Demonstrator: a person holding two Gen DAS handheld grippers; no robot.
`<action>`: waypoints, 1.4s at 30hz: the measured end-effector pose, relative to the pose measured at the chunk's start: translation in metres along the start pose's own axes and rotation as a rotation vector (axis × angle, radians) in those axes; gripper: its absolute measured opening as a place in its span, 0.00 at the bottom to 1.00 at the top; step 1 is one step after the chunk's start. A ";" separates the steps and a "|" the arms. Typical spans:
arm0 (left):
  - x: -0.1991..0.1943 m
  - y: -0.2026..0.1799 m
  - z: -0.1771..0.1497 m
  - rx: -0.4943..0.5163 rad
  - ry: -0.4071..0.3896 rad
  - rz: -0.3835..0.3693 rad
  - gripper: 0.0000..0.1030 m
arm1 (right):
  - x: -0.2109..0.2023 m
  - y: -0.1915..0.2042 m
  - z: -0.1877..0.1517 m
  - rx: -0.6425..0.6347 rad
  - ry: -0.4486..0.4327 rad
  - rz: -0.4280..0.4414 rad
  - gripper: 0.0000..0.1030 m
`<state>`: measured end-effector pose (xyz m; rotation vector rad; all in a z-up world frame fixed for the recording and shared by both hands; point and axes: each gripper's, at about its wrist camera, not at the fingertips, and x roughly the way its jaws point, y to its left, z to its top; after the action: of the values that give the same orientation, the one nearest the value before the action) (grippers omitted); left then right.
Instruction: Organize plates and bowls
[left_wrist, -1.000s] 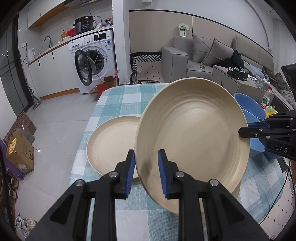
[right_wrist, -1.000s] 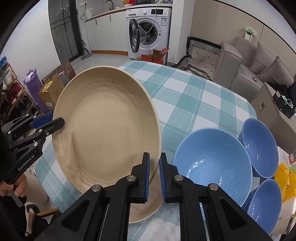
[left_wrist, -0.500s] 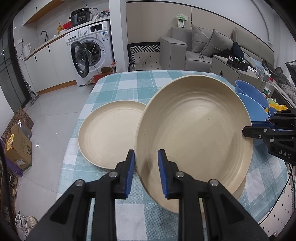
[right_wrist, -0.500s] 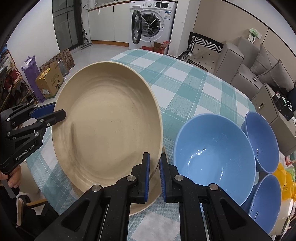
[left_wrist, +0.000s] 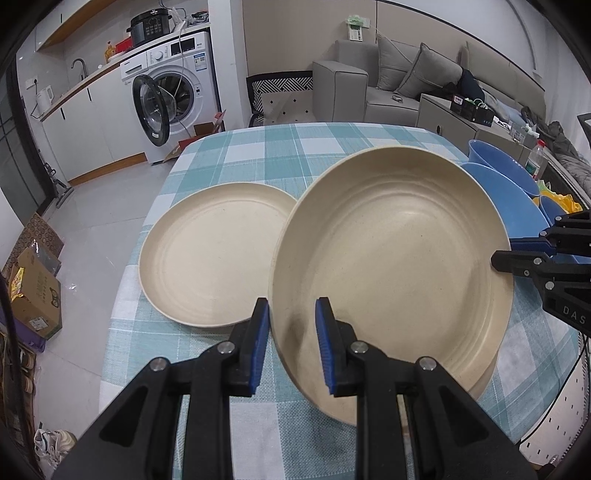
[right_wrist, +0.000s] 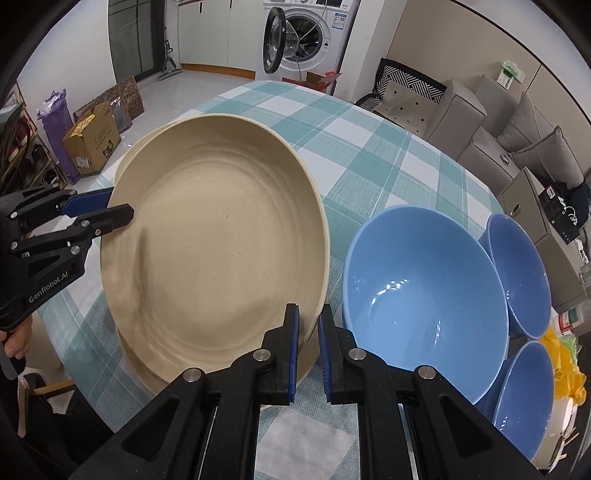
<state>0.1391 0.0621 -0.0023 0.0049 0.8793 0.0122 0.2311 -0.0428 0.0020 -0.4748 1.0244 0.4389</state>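
Both grippers hold one beige plate (left_wrist: 399, 258) (right_wrist: 214, 240) by opposite rims, tilted just above the checked table (left_wrist: 314, 147). My left gripper (left_wrist: 291, 314) (right_wrist: 110, 214) is shut on its near-left rim. My right gripper (right_wrist: 308, 325) (left_wrist: 517, 254) is shut on the rim facing the blue bowls. A second beige plate (left_wrist: 484, 380) (right_wrist: 144, 373) peeks out directly beneath the held one. A third beige plate (left_wrist: 210, 258) lies flat to the left, its edge passing behind the held one. A large blue bowl (right_wrist: 424, 295) (left_wrist: 509, 206) stands right of the held plate.
Two smaller blue bowls (right_wrist: 517, 269) (right_wrist: 524, 398) crowd the table's right side beside a yellow bag (right_wrist: 565, 365). The table's near edge runs below the grippers. On the floor stand a cardboard box (left_wrist: 33, 295) and a washing machine (left_wrist: 173, 92) with its door open.
Both grippers have sunk together, bringing the held plate lower over the plate beneath it. The grip on both rims is unchanged.
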 end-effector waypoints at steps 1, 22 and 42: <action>0.001 0.000 0.000 0.001 0.002 -0.002 0.22 | 0.001 0.001 -0.001 -0.003 0.005 -0.002 0.10; 0.019 -0.010 -0.002 0.043 0.038 -0.007 0.22 | 0.022 0.009 -0.018 -0.051 0.061 -0.070 0.13; 0.035 -0.017 -0.007 0.079 0.071 0.014 0.22 | 0.047 0.018 -0.020 -0.102 0.127 -0.102 0.17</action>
<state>0.1559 0.0458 -0.0339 0.0848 0.9502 -0.0097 0.2285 -0.0336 -0.0509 -0.6498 1.0981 0.3748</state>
